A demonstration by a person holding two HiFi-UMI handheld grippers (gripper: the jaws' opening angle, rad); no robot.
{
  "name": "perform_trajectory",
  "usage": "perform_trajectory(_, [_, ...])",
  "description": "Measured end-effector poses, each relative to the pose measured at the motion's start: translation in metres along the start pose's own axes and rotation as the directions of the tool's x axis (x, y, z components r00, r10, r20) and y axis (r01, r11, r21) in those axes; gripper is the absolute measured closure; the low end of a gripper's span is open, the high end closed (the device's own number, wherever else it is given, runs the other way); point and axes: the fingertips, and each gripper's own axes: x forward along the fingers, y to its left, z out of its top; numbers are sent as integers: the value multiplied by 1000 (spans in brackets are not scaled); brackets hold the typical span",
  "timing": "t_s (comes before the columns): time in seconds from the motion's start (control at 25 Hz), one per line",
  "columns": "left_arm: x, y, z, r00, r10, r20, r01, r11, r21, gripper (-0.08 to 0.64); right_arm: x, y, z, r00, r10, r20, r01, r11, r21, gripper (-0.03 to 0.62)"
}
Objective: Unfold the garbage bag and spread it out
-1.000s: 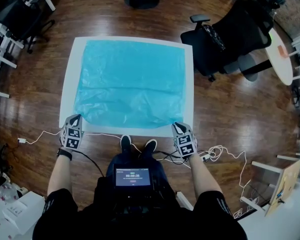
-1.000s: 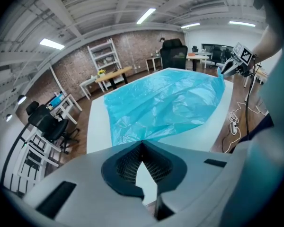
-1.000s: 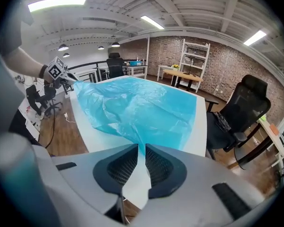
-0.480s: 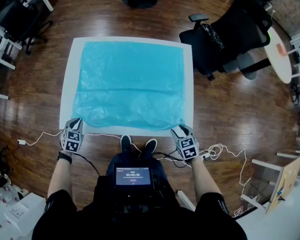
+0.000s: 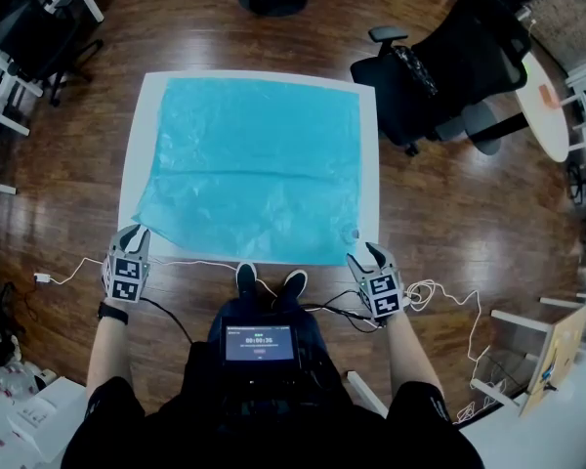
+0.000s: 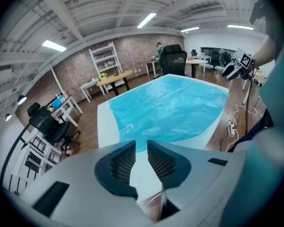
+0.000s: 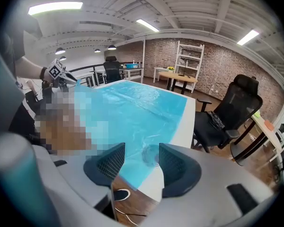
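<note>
The left gripper point(image 5: 131, 234), lower left of the head view, has its jaws narrowly apart and empty. The right gripper point(image 5: 365, 255), lower right, is wide and empty (both have just been opening). The garbage bag point(image 5: 254, 164) lies spread on the white sheet point(image 5: 369, 145) at centre. This is the release step, I think; next, straighten the slanted lower-left edge. Earlier both grippers were at its near corners.
</note>
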Motion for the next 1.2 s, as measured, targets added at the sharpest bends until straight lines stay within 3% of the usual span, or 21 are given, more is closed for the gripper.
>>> perform_trajectory(0.24, [-24, 17, 35, 997, 36, 66, -40, 998, 56, 479, -6, -19, 32, 997, -40, 63, 41, 999, -4, 337])
perform_trajectory(0.44, [-19, 32, 70, 990, 61, 126, -70, 995, 75, 479, 5, -23, 75, 992, -21, 127, 24, 999, -28, 337])
perform_trajectory(0.64, [14, 41, 100, 989, 35, 145, -38, 999, 20, 472, 21, -24, 125, 985, 0, 174, 11, 998, -66, 337])
perform_trajectory(0.84, [57, 33, 115, 994, -53, 98, 55, 998, -24, 420, 42, -29, 168, 982, 17, 190, 4, 994, -109, 337])
perform_trajectory(1.08, [107, 27, 110, 996, -88, -19, 89, 995, 39, 399, 83, -38, 182, 994, 36, 106, -23, 993, -120, 337])
perform_trajectory(1.2, [126, 20, 109, 990, -136, -38, 134, 990, -30, 393, 105, -43, 176, 998, 41, 56, -34, 993, -111, 337])
